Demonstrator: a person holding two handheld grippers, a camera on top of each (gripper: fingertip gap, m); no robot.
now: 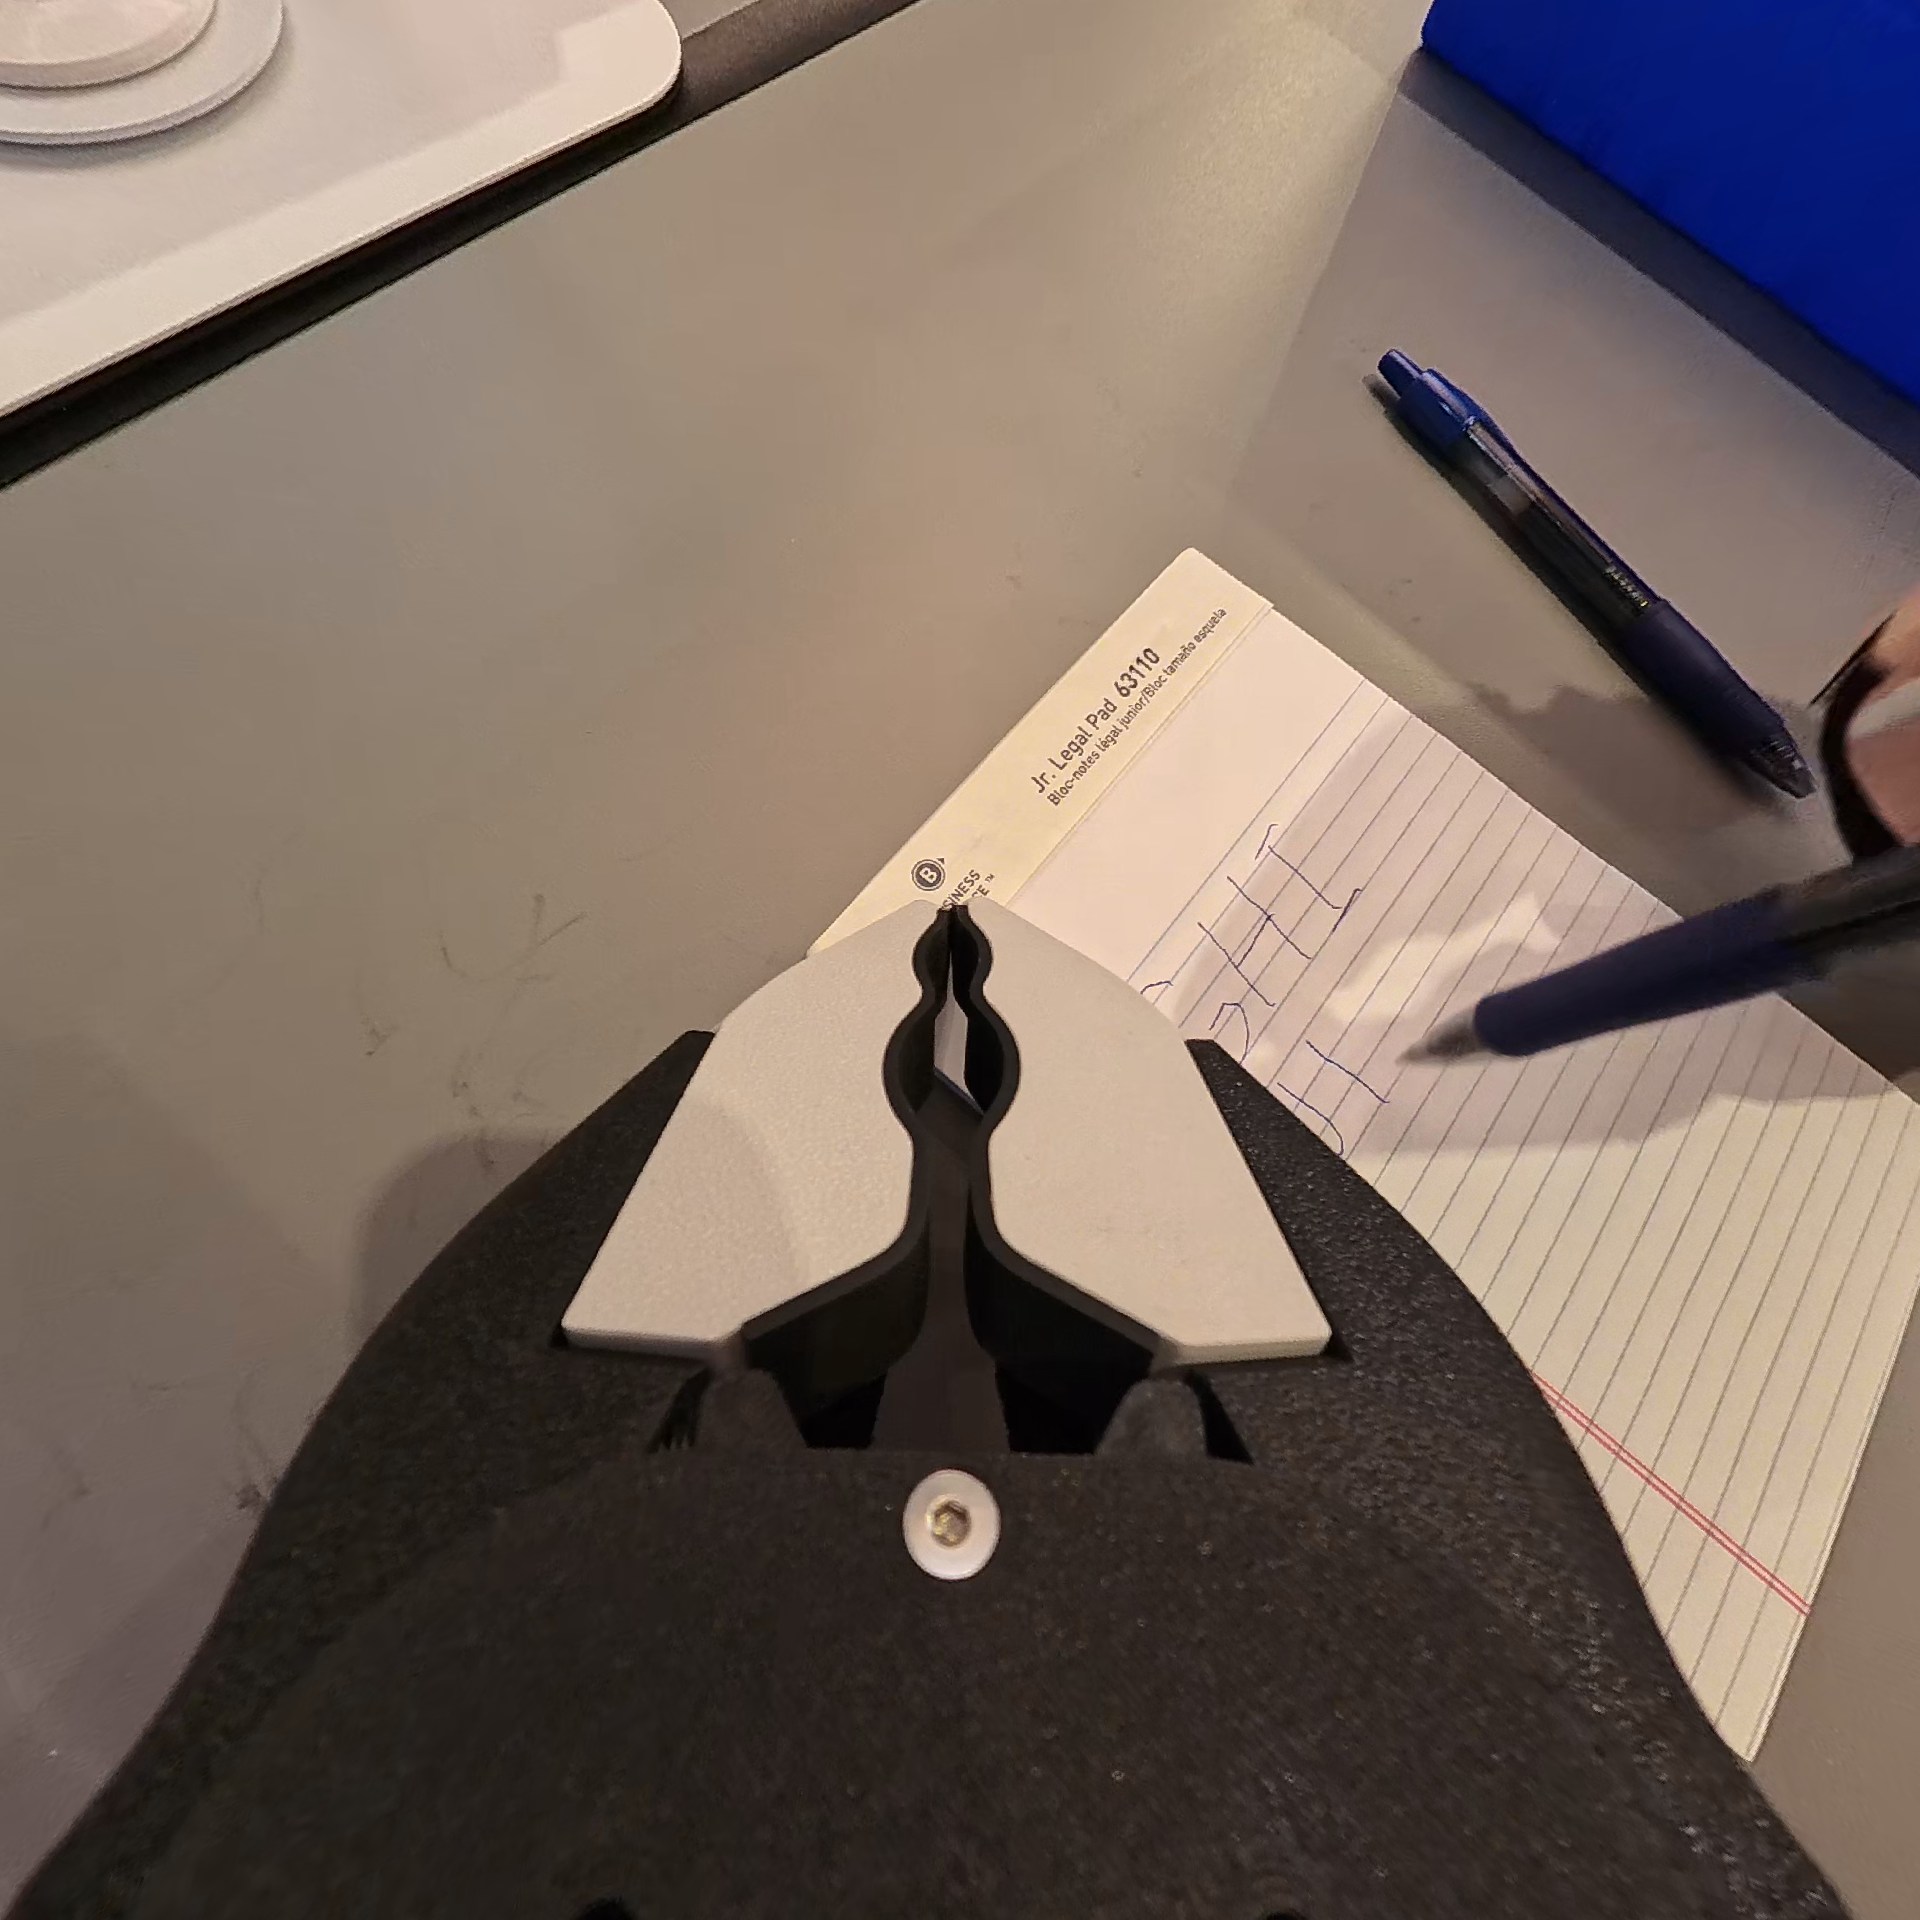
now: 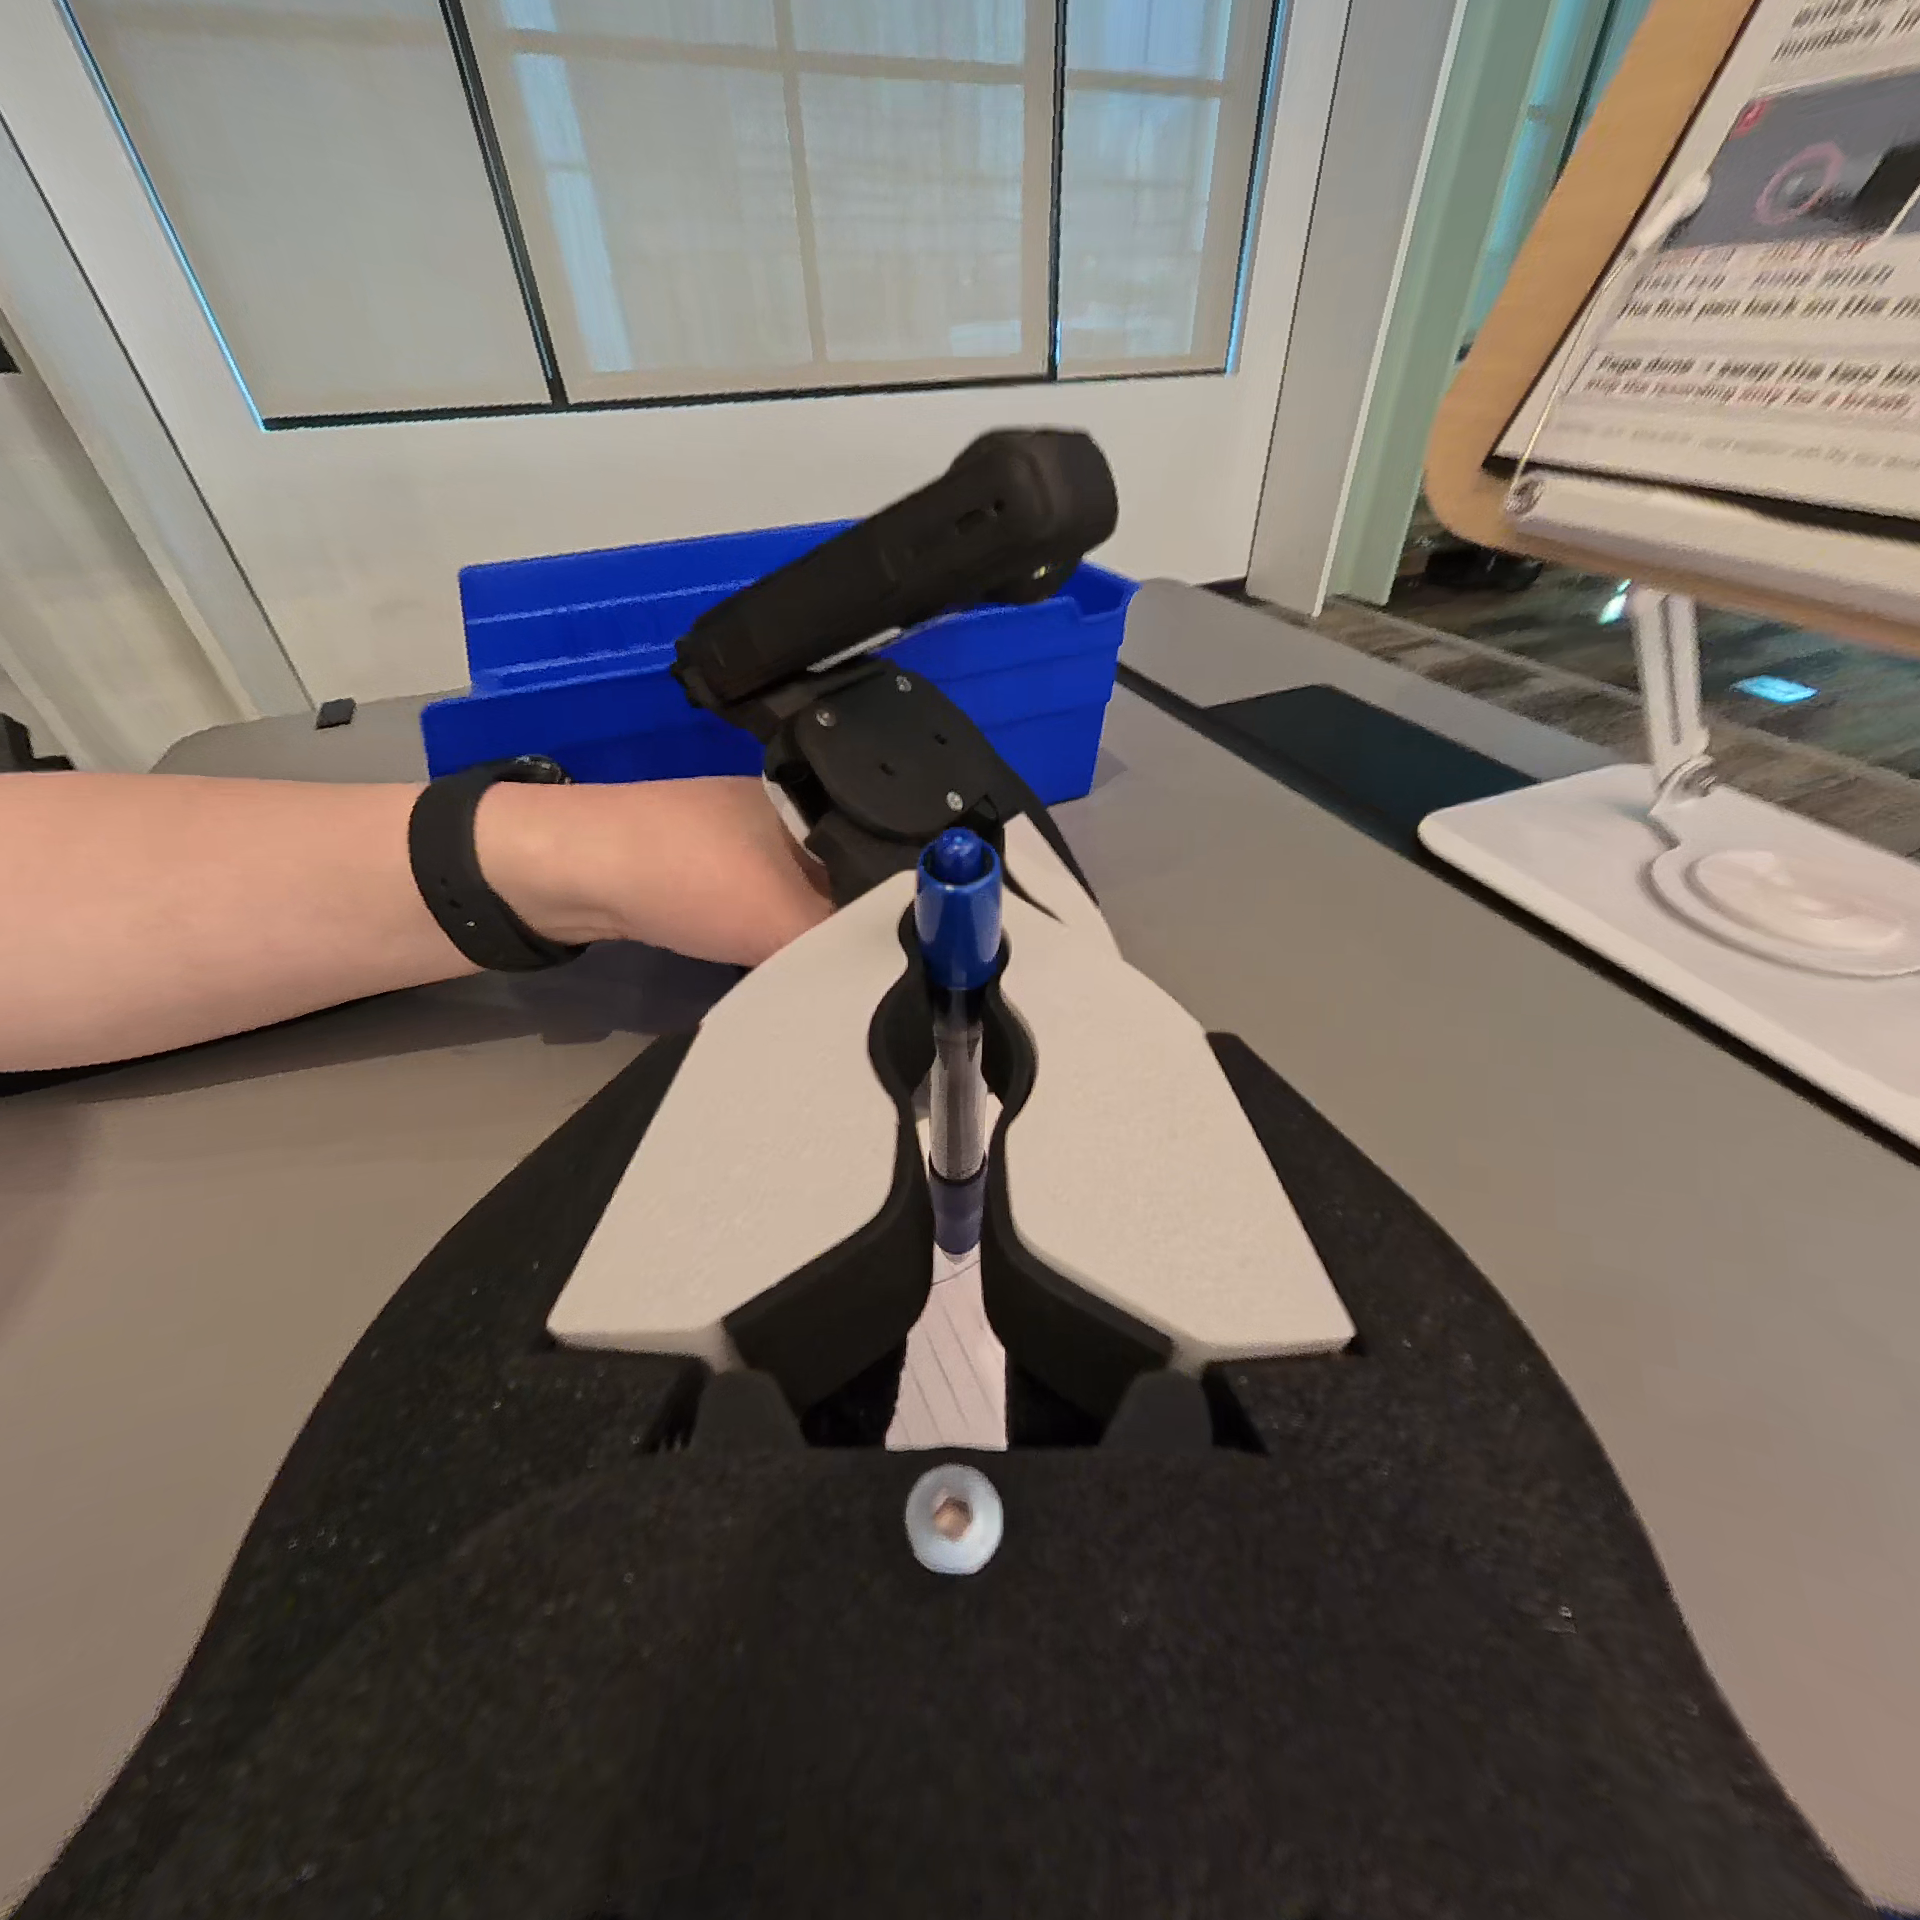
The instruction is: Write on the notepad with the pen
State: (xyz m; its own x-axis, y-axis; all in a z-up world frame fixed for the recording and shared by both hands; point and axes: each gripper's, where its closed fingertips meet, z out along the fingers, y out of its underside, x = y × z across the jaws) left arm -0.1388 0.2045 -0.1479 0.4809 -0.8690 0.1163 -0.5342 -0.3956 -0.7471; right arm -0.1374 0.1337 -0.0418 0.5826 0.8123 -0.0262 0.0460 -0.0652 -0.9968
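Note:
A white lined notepad [image 1: 1558,1195] lies on the grey table, with blue handwriting near its top. My left gripper [image 1: 954,916] is shut, its tips over the pad's top-left corner by the header strip. My right gripper [image 2: 956,914] is shut on a blue pen [image 2: 954,1049] that stands between its fingers. In the left wrist view this pen [image 1: 1662,971] comes in from the right, slightly blurred, with its tip at the paper next to the writing. A strip of the pad [image 2: 951,1382] shows through the gap below the right fingers.
A second blue pen [image 1: 1590,571] lies on the table beyond the pad. A blue bin [image 2: 644,665] stands at the table's back. A white stand base [image 2: 1766,894] holding a framed page is to one side. A person's forearm [image 2: 260,894] with a black wristband holds the left gripper [image 2: 894,727]. My right fingertips sit around 12 cm from my left ones.

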